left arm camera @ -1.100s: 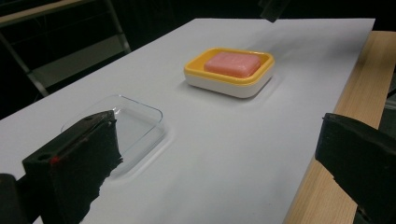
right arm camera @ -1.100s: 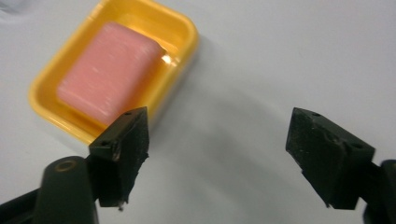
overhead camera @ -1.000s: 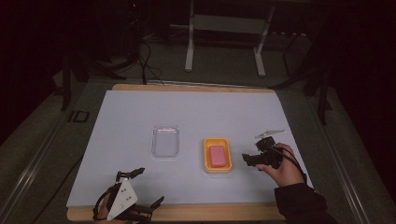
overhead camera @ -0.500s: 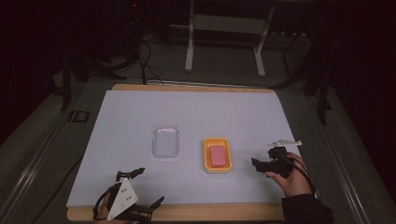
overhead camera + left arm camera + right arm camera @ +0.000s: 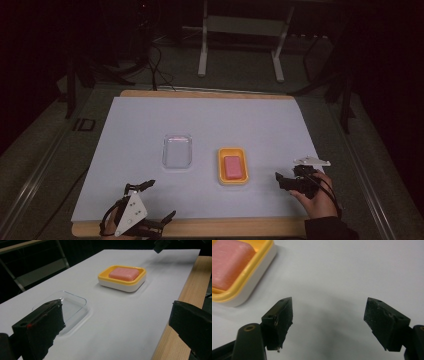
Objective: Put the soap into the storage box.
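The right hand-held gripper (image 5: 281, 179) sits low over the white sheet near the bench's (image 5: 200, 94) right front corner, its jaws spread apart with nothing between them — in the right gripper view only bare sheet lies in the gap. Just beside it, toward the middle of the bench, stands the yellow soap dish (image 5: 233, 166) with the pink soap bar (image 5: 233, 166) lying flat inside; the jaw tips point toward the dish but stay clear of it. Next to the dish, a little apart, rests a clear plastic lid (image 5: 177, 151), flat on the sheet. At the front left edge, the left hand-held gripper (image 5: 155, 201) rests with its jaws wide and empty — well apart from both dish and lid.
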Action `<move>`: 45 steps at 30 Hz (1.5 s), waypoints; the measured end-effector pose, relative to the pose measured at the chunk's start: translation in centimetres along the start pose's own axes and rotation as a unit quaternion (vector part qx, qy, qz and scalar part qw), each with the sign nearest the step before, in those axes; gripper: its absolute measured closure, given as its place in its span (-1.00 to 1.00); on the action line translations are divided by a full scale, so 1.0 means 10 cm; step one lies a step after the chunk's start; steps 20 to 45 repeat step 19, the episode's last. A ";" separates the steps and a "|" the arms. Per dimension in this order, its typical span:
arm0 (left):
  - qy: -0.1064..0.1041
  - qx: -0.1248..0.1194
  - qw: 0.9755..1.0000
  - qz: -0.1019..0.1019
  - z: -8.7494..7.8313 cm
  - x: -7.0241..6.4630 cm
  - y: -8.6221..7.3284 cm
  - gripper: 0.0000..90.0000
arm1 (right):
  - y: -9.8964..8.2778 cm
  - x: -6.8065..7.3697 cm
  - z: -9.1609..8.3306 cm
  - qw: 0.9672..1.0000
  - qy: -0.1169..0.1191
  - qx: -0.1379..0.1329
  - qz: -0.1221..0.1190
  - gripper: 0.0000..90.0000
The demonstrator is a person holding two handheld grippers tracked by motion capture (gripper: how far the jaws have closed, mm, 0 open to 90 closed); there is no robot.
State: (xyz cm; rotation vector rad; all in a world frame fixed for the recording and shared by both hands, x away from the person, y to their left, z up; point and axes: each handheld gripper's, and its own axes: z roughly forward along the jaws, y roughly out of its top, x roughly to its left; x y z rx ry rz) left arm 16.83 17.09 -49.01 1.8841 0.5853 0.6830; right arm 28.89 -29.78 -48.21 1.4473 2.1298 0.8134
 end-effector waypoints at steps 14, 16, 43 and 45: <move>-0.003 -0.003 1.000 0.001 -0.01 0.00 0.01 -0.99 | -0.11 -0.10 0.03 1.000 -0.008 -0.007 0.008 -0.51; -0.003 -0.003 1.000 0.001 -0.01 0.00 0.01 -0.99 | -0.11 -0.10 0.03 1.000 -0.008 -0.007 0.009 -0.51; -0.004 -0.002 1.000 0.002 0.00 0.00 0.01 -0.99 | -0.10 -0.11 0.02 1.000 -0.007 -0.010 0.010 -0.51; -0.004 -0.002 1.000 0.002 0.00 0.00 0.01 -0.99 | -0.10 -0.11 0.02 1.000 -0.007 -0.010 0.010 -0.51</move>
